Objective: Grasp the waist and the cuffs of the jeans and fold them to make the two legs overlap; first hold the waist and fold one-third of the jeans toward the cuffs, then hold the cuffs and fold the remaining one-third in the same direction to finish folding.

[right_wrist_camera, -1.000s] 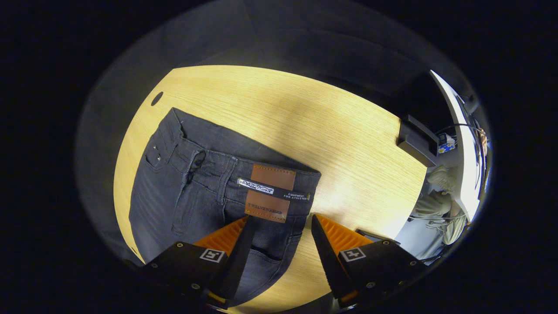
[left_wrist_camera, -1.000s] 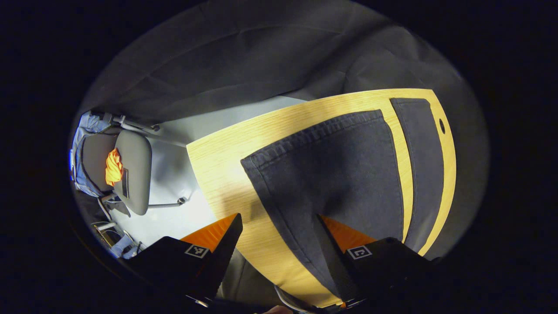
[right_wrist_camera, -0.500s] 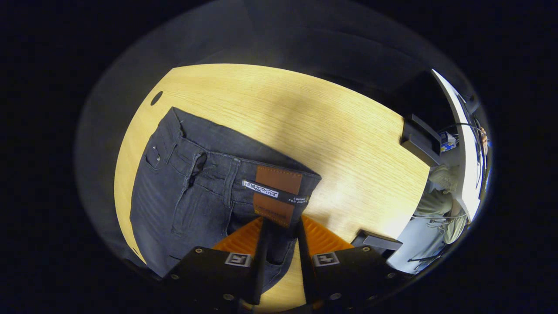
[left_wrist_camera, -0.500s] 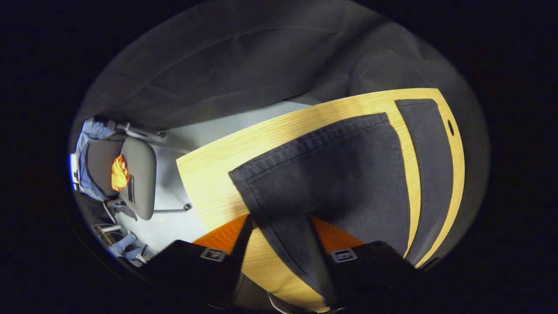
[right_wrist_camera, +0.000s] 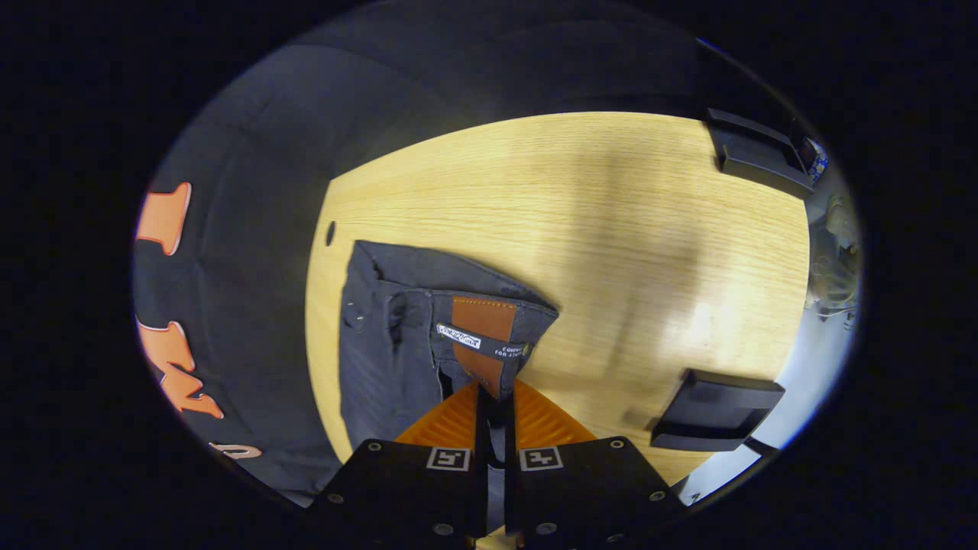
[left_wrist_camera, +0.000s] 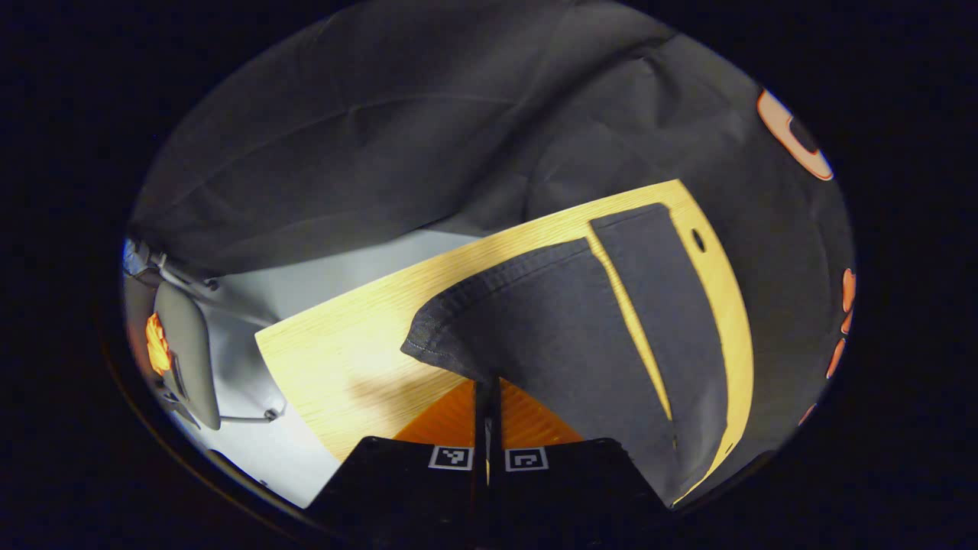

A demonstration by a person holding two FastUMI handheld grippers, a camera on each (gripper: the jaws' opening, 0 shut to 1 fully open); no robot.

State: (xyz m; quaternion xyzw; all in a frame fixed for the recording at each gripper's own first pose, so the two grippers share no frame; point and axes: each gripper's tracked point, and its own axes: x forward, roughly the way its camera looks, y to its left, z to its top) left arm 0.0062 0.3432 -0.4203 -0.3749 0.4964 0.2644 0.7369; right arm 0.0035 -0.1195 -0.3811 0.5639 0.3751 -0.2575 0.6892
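Observation:
Dark jeans lie on a light wooden table [left_wrist_camera: 336,359]. In the left gripper view my left gripper [left_wrist_camera: 487,391] is shut on the near cuff [left_wrist_camera: 458,321] and holds that leg [left_wrist_camera: 550,336] lifted off the table. The other leg [left_wrist_camera: 657,305] lies flat beyond it. In the right gripper view my right gripper [right_wrist_camera: 494,397] is shut on the waistband [right_wrist_camera: 489,336] just below its brown leather patch [right_wrist_camera: 483,319], and that corner of the waist is raised. The rest of the waist, with the fly and button [right_wrist_camera: 382,313], rests on the table [right_wrist_camera: 611,229].
A grey chair [left_wrist_camera: 187,351] stands on the pale floor left of the table. Two black boxes [right_wrist_camera: 714,409] [right_wrist_camera: 756,153] sit on the table's right side. A cable hole [right_wrist_camera: 330,233] is near the far table edge. The wood right of the waist is bare.
Both grippers went from open around the cloth to shut on it. Both have since lifted, the left raising the cuff and the right raising the waist corner off the table.

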